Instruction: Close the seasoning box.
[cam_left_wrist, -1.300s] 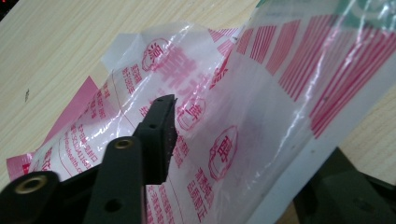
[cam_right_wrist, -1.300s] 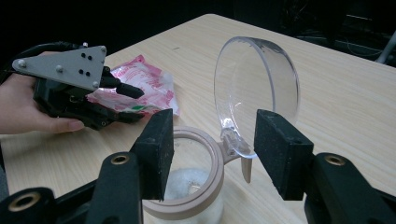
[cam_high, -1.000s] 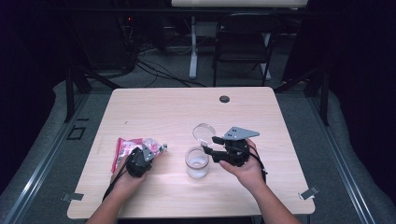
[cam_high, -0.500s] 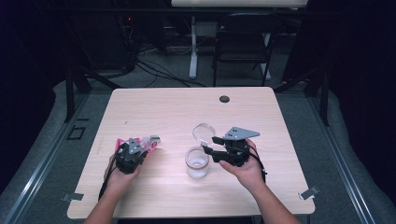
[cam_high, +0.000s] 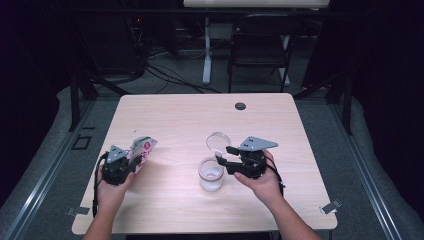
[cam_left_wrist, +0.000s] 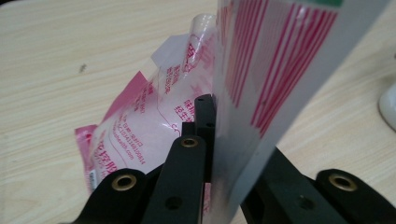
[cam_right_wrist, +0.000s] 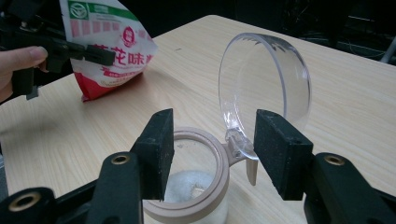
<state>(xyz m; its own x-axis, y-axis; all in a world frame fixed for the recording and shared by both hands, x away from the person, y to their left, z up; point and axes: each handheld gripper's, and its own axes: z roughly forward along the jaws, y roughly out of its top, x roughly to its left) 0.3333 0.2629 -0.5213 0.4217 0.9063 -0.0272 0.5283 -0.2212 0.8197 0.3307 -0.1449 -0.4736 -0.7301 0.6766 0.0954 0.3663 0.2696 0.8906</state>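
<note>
A red-and-white printed bag (cam_high: 143, 149) hangs tilted above the left side of the table, with my left gripper (cam_high: 131, 162) shut on its edge. Up close, the black jaws (cam_left_wrist: 211, 135) pinch the bag (cam_left_wrist: 154, 126) where its film folds. A small clear jar (cam_high: 211, 175) with a tan rim and white contents stands near the table's middle, its hinged clear lid (cam_high: 218, 141) standing open. My right gripper (cam_high: 224, 156) sits just right of the jar, open. Its jaws (cam_right_wrist: 219, 149) straddle the lid's hinge and part of the jar's rim (cam_right_wrist: 205, 140) without pressing. The bag (cam_right_wrist: 112, 46) shows beyond.
The light wooden table (cam_high: 175, 115) has a black round cap (cam_high: 240, 106) near its far edge. A dark chair (cam_high: 260, 50) and floor cables lie beyond the table. Bare wood separates the bag from the jar.
My left gripper closed on the bag, which lay flat on the table, then moved left and up, so the bag now hangs off the surface. The right gripper and jar stayed still.
</note>
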